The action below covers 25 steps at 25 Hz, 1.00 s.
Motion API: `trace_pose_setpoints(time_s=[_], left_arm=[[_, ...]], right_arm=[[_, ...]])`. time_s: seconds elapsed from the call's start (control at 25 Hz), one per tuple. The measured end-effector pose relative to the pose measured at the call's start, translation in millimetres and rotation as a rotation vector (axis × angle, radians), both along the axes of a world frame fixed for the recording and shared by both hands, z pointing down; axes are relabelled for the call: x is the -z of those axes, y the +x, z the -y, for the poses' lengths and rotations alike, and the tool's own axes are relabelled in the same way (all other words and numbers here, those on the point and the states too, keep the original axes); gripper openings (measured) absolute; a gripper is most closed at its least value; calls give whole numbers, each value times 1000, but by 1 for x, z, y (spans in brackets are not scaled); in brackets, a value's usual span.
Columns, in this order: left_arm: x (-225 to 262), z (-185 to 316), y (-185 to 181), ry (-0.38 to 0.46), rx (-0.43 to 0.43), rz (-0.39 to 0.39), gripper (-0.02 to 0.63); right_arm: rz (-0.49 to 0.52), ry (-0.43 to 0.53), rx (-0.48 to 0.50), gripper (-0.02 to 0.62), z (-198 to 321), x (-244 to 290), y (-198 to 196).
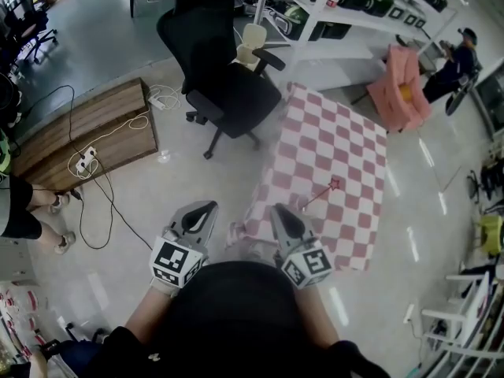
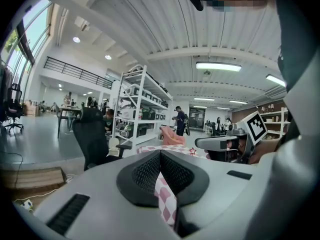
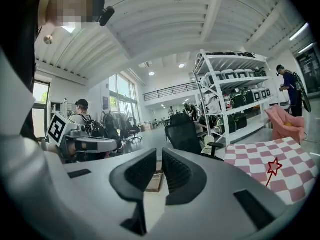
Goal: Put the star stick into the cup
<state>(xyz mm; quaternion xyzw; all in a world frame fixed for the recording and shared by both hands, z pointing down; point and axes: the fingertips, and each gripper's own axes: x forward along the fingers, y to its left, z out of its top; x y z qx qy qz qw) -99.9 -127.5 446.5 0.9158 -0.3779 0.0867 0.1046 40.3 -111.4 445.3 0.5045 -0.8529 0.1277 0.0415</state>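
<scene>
Resting on pink-checked floor mat (image 1: 346,144), star stick (image 1: 321,194)

the right gripper (image 3: 159,155) holds its jaws a narrow slit apart, with nothing between them. low on the right, the star stick (image 3: 272,170) lies on the pink-and-white checked cloth (image 3: 250,156), star end pointing toward the cloth's far edge. a black office chair (image 3: 183,134) stands just past the cloth's left edge, with white shelves (image 3: 227,101) behind it.
</scene>
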Motion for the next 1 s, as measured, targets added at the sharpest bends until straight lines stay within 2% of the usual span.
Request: trace_pose_setpoints(time_s=[0.32, 1.0], left_arm=[[-4, -6, -10, -3, -8, -4, 41], [-5, -9, -3, -8, -10, 14, 41]], right_arm=[[6, -1, 24, 49, -7, -4, -21], [48, -30, -9, 48, -9, -11, -8]])
